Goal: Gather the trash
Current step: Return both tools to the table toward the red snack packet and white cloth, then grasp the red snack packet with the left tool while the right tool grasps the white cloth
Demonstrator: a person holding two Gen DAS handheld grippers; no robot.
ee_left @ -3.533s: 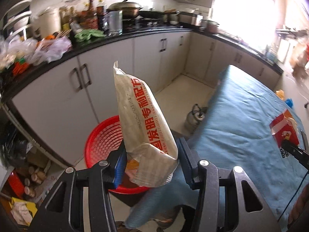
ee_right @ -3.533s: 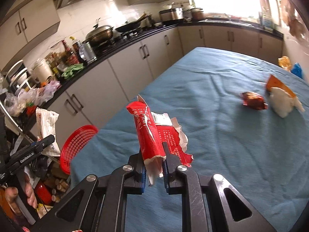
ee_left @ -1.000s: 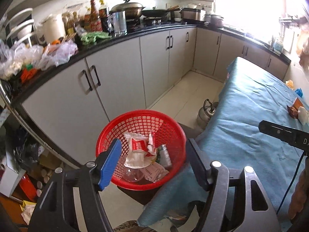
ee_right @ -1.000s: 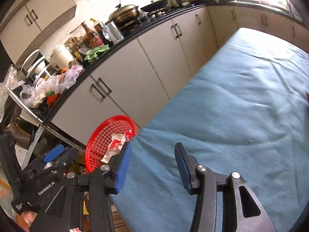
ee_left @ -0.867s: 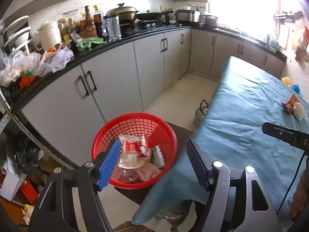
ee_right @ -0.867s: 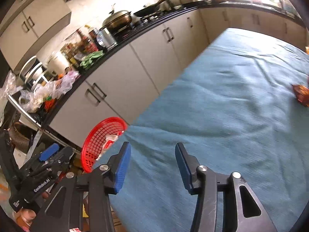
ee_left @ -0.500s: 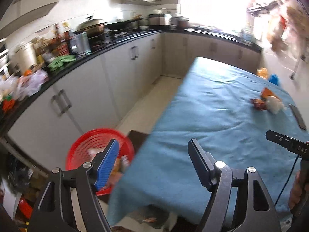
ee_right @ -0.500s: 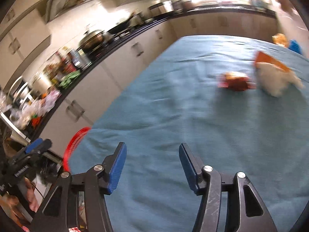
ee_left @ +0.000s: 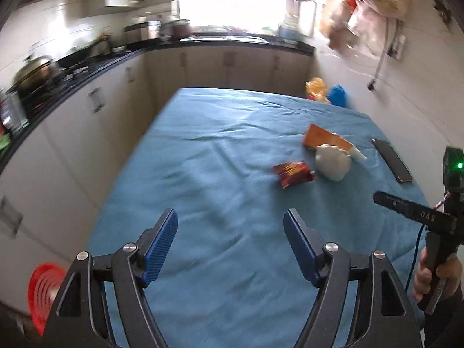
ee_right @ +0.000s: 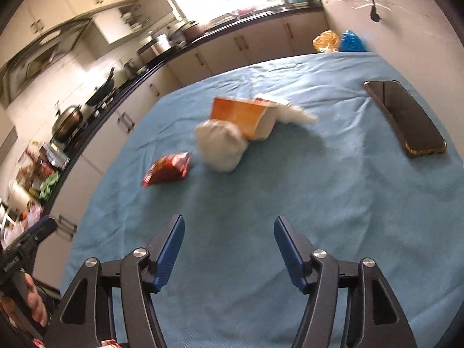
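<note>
A red snack wrapper (ee_left: 293, 173) (ee_right: 167, 168) lies on the blue tablecloth (ee_left: 220, 179) (ee_right: 304, 191). Beside it sit a crumpled white bag (ee_left: 333, 163) (ee_right: 221, 145) and an orange carton (ee_left: 324, 139) (ee_right: 242, 116). My left gripper (ee_left: 230, 226) hovers open over the near cloth, nothing between its blue pads. My right gripper (ee_right: 229, 237) is short of the trash with its jaws still opening and empty. The red basket (ee_left: 43, 290) shows at the lower left edge of the left wrist view.
A black phone (ee_left: 392, 160) (ee_right: 404, 117) lies on the cloth's right side. Yellow and blue bags (ee_left: 327, 94) (ee_right: 337, 40) sit past the far edge. Cabinets and a cluttered counter (ee_left: 58, 78) run along the left. A hand (ee_left: 435, 275) holds the other gripper's handle.
Both grippers swung away from the red basket to the table, so the remaining trash now lies ahead. The right jaws widened. Earlier held wrappers now lie in the basket.
</note>
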